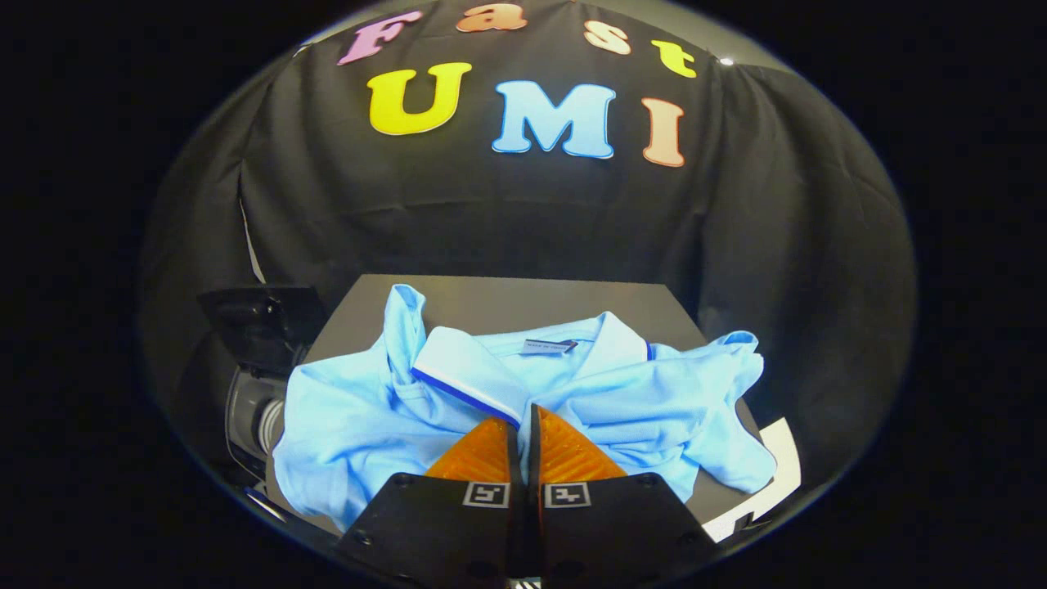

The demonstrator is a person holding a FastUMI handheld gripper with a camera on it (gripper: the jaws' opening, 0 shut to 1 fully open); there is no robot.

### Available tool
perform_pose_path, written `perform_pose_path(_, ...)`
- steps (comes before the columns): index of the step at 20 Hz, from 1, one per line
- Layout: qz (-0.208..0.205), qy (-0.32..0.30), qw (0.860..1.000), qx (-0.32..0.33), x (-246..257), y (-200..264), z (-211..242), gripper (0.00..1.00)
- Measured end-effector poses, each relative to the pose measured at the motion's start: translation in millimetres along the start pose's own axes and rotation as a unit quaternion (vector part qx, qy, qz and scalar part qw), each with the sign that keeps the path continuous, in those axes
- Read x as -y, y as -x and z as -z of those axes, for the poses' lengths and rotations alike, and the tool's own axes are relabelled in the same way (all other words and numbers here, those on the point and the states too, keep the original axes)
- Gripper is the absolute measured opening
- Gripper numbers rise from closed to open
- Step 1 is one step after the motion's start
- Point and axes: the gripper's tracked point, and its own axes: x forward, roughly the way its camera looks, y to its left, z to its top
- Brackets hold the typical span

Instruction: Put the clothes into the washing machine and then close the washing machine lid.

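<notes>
Early stage, by the look of it. Light blue shirt [523,393] spread across worktop [507,298], sleeves over both side edges. Gripper [523,421] fingers nearly together at collar; pinching cloth or not, unclear. Loading, lid closing left.

Shirt [368,417]: light blue polo, lying crumpled and spread across the dark surface [507,298]
Collar [466,372]: white with dark blue trim, folding open, label showing
Position: lying just ahead of the closed orange fingers [478,450], tips touching the fabric
Sleeve [736,348]: bunching at the far side
</notes>
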Motion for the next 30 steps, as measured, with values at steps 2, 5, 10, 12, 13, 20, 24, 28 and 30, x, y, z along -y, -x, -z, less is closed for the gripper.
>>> perform_pose_path(2, -0.004, 0.002, 1.000, 0.008, -2, 4, -5, 0.02)
perform_pose_path(5, -0.021, -0.009, 0.999, 0.031, -5, 15, -19, 0.02)
perform_pose_path(10, -0.047, -0.026, 0.996, 0.065, -14, 32, -45, 0.02)
perform_pose_path(12, -0.061, -0.036, 0.995, 0.072, -21, 39, -54, 0.01)
perform_pose_path(13, -0.068, -0.040, 0.994, 0.076, -24, 42, -59, 0.01)
perform_pose_path(20, -0.119, -0.035, 0.987, 0.098, -70, 63, -92, 0.02)
perform_pose_path(24, -0.155, -0.021, 0.982, 0.108, -113, 74, -107, 0.02)
perform_pose_path(28, -0.190, 0.007, 0.975, 0.112, -160, 84, -113, 0.02)
perform_pose_path(30, -0.205, 0.018, 0.972, 0.111, -182, 87, -115, 0.01)
